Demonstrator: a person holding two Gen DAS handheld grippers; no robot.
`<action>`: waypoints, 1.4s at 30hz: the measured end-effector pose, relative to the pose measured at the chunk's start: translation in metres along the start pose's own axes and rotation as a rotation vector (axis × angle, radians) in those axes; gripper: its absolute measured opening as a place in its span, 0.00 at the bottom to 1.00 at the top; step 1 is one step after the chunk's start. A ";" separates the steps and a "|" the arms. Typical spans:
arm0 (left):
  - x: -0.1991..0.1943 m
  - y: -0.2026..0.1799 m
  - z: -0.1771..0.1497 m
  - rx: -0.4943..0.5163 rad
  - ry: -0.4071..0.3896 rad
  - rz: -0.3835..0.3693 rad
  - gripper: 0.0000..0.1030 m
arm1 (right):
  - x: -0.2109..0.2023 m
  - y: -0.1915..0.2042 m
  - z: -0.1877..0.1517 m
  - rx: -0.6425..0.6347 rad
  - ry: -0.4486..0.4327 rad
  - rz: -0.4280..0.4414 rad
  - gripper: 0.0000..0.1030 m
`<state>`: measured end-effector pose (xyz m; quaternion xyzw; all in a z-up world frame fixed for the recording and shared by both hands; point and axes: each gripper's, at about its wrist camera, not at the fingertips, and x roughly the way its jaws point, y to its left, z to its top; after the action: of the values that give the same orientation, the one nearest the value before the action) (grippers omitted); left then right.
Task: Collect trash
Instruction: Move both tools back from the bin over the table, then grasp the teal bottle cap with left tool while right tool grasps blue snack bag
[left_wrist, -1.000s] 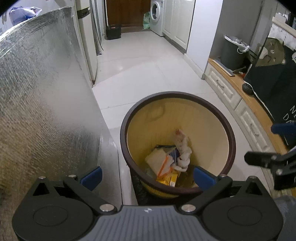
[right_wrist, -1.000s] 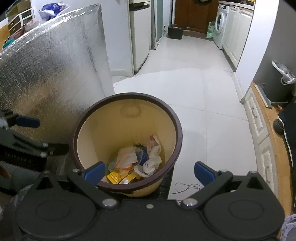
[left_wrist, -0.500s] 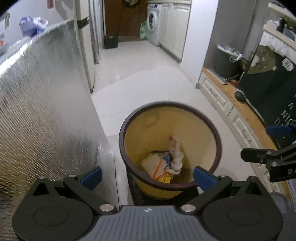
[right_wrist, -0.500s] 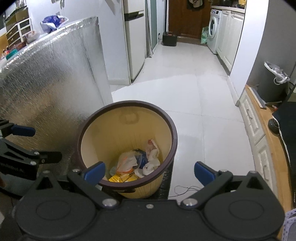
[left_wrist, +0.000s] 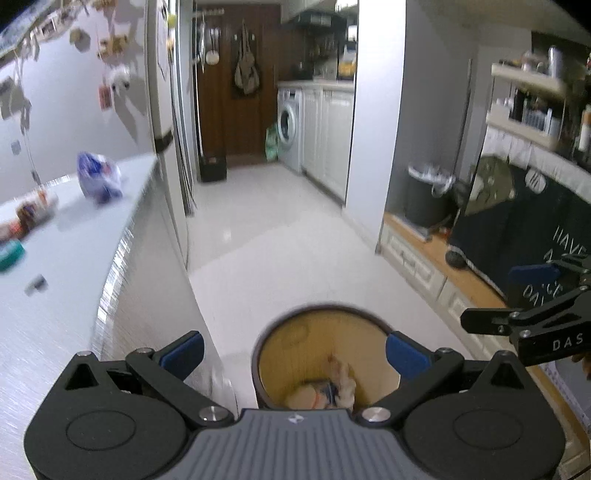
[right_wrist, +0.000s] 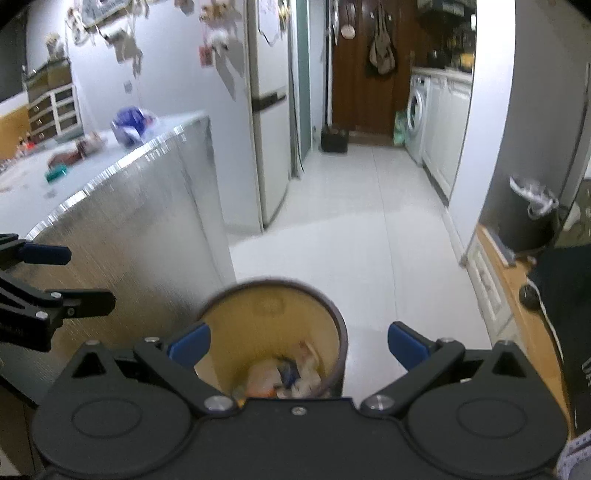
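A round bin with a dark brown rim (left_wrist: 325, 308) and yellow inside stands on the white floor, also in the right wrist view (right_wrist: 273, 286). Crumpled paper and wrappers (left_wrist: 332, 387) lie in its bottom, seen too in the right wrist view (right_wrist: 284, 373). My left gripper (left_wrist: 293, 354) is open and empty, high above the bin. My right gripper (right_wrist: 297, 341) is open and empty, also above it. The right gripper shows at the right edge of the left wrist view (left_wrist: 524, 321); the left gripper shows at the left edge of the right wrist view (right_wrist: 44, 280).
A silver foil-covered counter (left_wrist: 66, 258) stands left of the bin, with a blue-white bag (left_wrist: 98, 181), a green item (left_wrist: 11, 254) and other small things on top. A low wooden-topped cabinet (left_wrist: 461, 273) runs along the right. A dark bin (left_wrist: 424, 199) stands farther back.
Both grippers have risen and tilted up, away from the bin. The bin now sits low and small in both views, and the counter top has come into sight.
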<state>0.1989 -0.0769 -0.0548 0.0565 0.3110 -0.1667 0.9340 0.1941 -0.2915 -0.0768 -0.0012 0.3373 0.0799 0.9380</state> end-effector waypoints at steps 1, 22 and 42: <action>-0.006 0.002 0.003 0.001 -0.017 0.003 1.00 | -0.004 0.003 0.004 -0.002 -0.017 0.004 1.00; -0.068 0.136 0.058 -0.029 -0.151 0.218 1.00 | -0.018 0.109 0.088 -0.016 -0.264 0.168 1.00; 0.023 0.287 0.074 -0.095 -0.059 0.333 1.00 | 0.053 0.183 0.151 -0.024 -0.264 0.204 1.00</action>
<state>0.3572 0.1700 -0.0089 0.0580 0.2773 0.0039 0.9590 0.3027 -0.0948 0.0158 0.0323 0.2084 0.1783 0.9611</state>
